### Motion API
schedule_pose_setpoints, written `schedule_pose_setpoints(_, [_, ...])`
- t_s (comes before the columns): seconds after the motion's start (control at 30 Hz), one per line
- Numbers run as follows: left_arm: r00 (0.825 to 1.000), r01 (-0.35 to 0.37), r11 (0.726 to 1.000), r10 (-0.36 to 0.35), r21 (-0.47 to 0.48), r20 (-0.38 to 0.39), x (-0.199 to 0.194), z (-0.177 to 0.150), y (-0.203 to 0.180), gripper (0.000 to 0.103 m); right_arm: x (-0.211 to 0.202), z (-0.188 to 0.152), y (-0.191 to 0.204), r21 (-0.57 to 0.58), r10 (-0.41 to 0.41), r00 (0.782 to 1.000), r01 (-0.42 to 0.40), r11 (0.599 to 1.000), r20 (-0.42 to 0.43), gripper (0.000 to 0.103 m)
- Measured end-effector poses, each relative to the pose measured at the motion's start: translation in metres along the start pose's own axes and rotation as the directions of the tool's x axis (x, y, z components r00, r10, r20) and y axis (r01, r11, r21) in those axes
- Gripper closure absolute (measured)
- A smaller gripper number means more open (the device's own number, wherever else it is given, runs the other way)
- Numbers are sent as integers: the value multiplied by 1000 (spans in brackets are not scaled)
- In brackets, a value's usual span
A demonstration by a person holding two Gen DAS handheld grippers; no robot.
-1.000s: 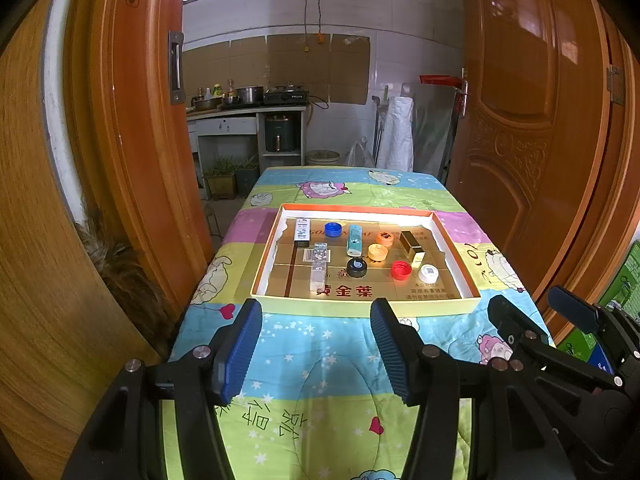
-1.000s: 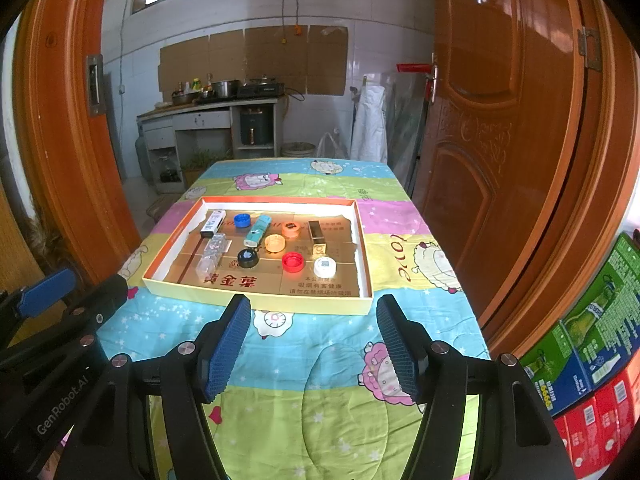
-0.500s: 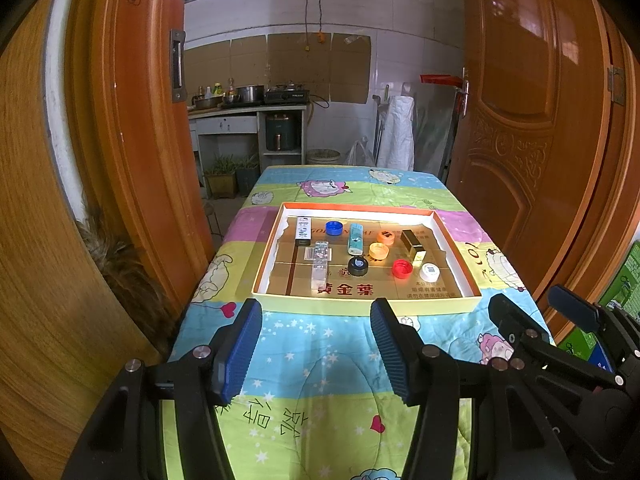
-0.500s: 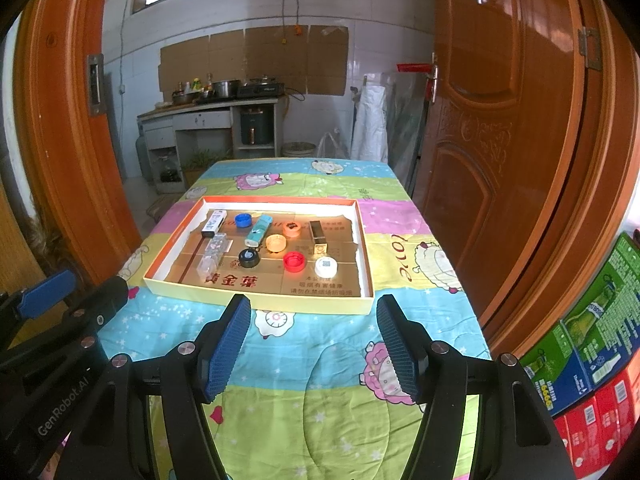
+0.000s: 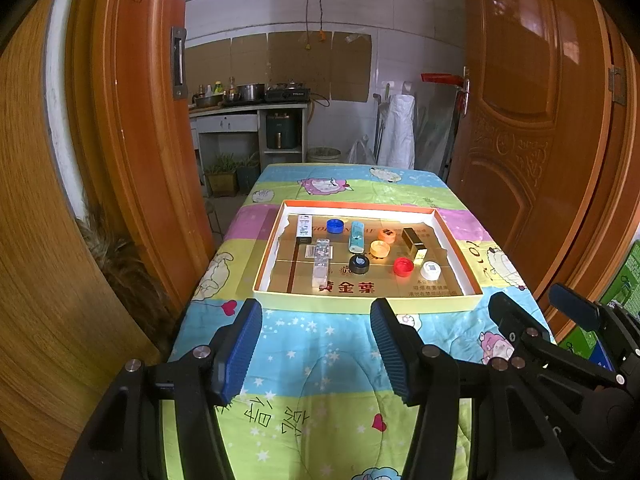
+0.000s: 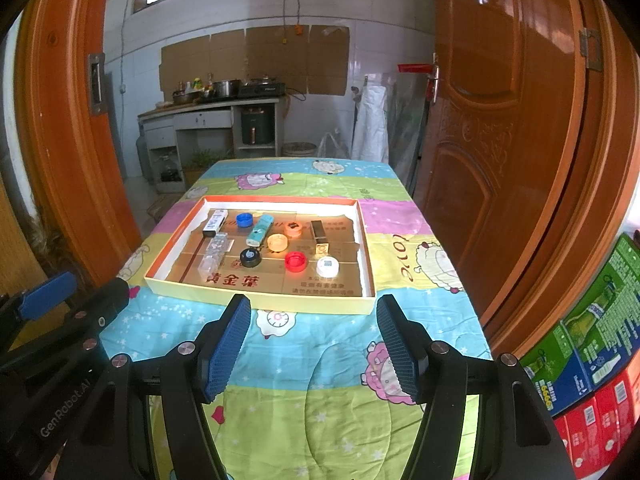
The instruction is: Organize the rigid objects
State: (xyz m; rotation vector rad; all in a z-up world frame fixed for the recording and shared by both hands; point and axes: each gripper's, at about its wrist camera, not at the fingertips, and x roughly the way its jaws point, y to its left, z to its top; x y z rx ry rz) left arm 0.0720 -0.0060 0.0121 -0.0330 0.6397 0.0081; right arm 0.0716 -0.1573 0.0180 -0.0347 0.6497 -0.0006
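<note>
Inventory, as I hold it: over the last second nothing in the tray (image 5: 448, 240) has shifted and neither claw has moved, so the sorting stands where it stood. My left claw (image 5: 316, 344) and right claw (image 6: 314, 340) both hang wide and hold nothing, above the patterned cloth on the table (image 6: 320, 360), short of the tray's near wall. Tray contents, all lying apart: white carton (image 5: 304, 229), clear case (image 5: 321, 261), blue cap (image 5: 335, 225), teal tube (image 5: 356, 237), two orange caps (image 5: 380, 249), black cap (image 5: 359, 264), red cap (image 5: 403, 267), white cap (image 5: 430, 270), dark box (image 5: 414, 241). Whether this spread is a sorted or an unsorted lot, I cannot judge. Legible writing: red characters "黄金葉" (image 5: 346, 287) on the tray floor; "GenRobot.AI" (image 6: 66, 404) on the left claw's body; the cloth reads "love" (image 6: 402, 256). Smaller print on the tray is too fine to read.
</note>
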Motion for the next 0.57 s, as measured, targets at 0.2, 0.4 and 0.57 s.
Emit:
schedule_pose_setpoints(0.2, [1000, 2, 1000, -2, -1, -3, 1, -2, 1, 46, 0, 0, 0, 1, 1, 1000, -1, 1000, 0, 36])
schedule_pose_setpoints(0.4, [1000, -7, 1000, 7, -1, -3, 1, -3, 1, 46, 0, 0, 0, 1, 1, 1000, -1, 1000, -1, 36])
schedule_pose_setpoints(0.57, [1000, -11, 1000, 11, -1, -1, 2, 0, 0, 46, 0, 0, 0, 1, 0, 1000, 0, 1000, 1, 36])
